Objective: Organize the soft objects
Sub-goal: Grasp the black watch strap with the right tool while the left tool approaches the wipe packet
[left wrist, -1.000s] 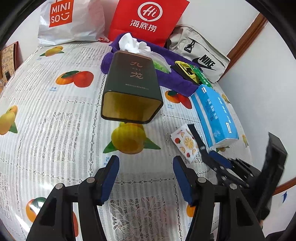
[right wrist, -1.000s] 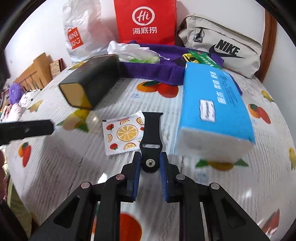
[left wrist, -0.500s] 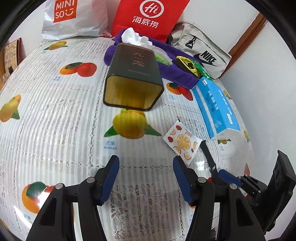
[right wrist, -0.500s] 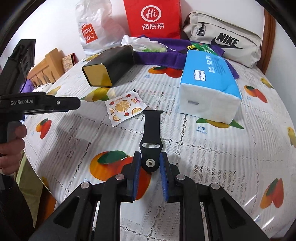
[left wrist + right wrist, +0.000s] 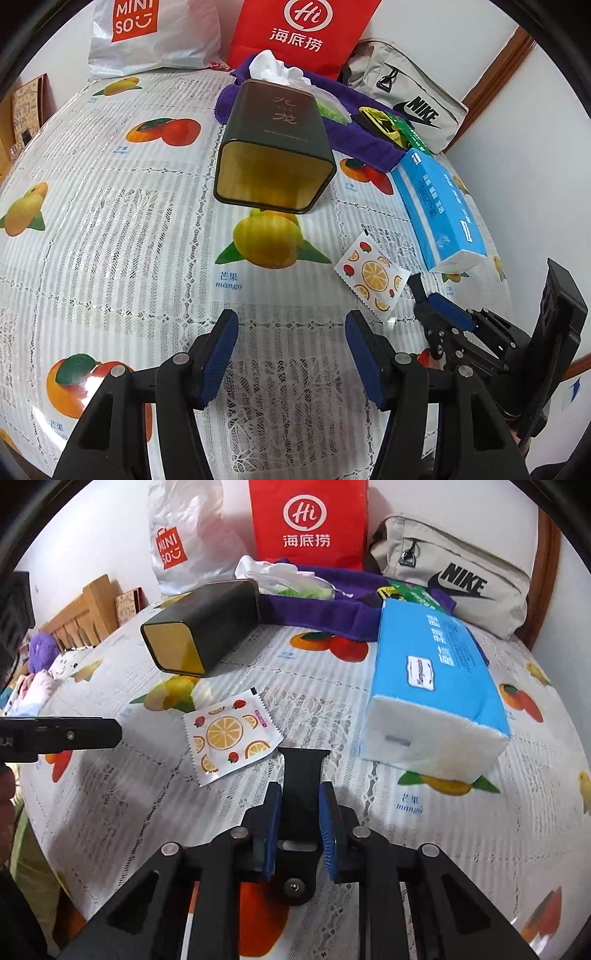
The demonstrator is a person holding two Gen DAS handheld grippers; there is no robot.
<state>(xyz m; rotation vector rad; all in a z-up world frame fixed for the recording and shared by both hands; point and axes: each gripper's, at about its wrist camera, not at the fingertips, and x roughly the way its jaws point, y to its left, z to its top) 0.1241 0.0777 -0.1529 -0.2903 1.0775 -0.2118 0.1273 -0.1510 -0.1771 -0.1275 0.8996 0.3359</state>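
My right gripper is shut on a black rubber watch strap, held low over the table near its front edge. My left gripper is open and empty above the tablecloth. A dark green tin lies on its side, its open gold mouth facing me; it also shows in the right wrist view. A fruit-print sachet lies flat just left of the strap. A blue tissue pack lies to the right. The right gripper shows in the left wrist view.
A purple towel, white plastic bag and green packet lie at the back. Behind them stand a red Hi bag, a MINISO bag and a beige Nike pouch. The table edge is close at front.
My right gripper drew back with the strap, then came forward and down again beside the sachet. My left gripper pulled back slightly and stayed open.
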